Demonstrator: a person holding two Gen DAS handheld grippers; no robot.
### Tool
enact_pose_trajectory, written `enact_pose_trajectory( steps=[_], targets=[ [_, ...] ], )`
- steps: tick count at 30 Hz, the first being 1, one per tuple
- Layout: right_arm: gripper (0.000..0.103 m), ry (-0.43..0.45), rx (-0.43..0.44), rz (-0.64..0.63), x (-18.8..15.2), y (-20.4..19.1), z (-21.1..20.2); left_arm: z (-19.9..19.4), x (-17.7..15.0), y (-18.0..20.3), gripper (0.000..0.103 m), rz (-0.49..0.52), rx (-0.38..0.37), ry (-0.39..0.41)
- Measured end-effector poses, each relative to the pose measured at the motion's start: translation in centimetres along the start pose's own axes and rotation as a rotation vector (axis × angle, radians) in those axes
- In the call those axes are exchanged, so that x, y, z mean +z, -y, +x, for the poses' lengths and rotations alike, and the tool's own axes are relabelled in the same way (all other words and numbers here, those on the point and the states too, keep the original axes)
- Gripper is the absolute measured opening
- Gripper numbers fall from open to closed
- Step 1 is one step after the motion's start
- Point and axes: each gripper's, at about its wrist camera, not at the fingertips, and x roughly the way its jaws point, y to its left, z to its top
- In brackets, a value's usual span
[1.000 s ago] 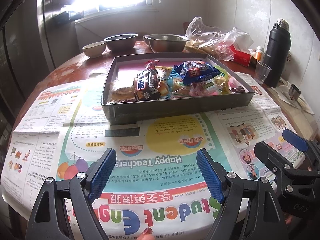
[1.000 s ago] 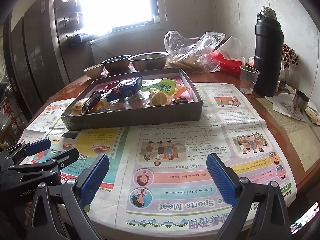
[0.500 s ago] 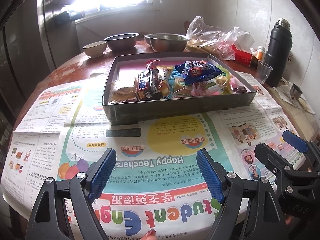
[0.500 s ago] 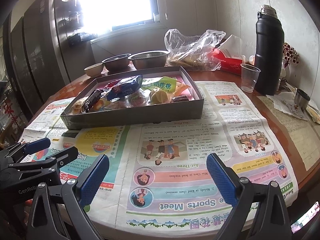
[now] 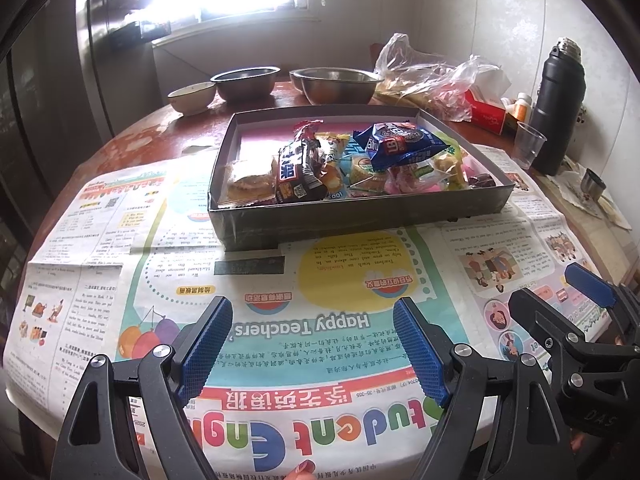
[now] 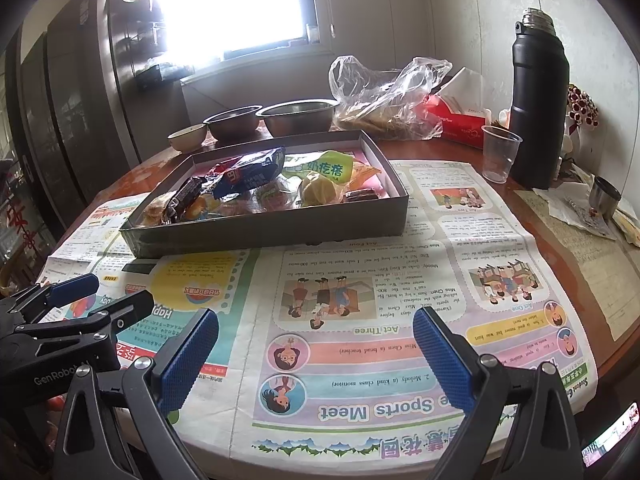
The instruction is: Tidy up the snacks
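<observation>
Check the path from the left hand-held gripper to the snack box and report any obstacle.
Nothing visible blocks it. Only flat newspaper lies between the open left hand-held gripper and the snack box; its near wall must be cleared to reach the snacks.

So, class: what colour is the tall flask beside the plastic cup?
Black with a silver cap: flask, clearest in the right wrist view.

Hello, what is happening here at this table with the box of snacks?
A person holds a two-finger gripper in each hand above a newspaper spread on the table. The left gripper and the right gripper are both open and empty, pointing toward a shallow grey box piled with wrapped snacks, a blue packet on top. Nothing has been picked up yet. Bowls, a plastic bag and a black flask stand behind.
</observation>
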Motion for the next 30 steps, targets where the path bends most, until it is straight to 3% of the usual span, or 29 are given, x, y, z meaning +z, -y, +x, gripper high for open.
enact_pose_trajectory(
  steps=[30],
  targets=[
    [0.098, -0.003, -0.002, 0.002, 0.00, 0.32, 0.02, 0.00, -0.04, 0.06, 0.084, 0.003, 0.011, -0.004]
  ],
)
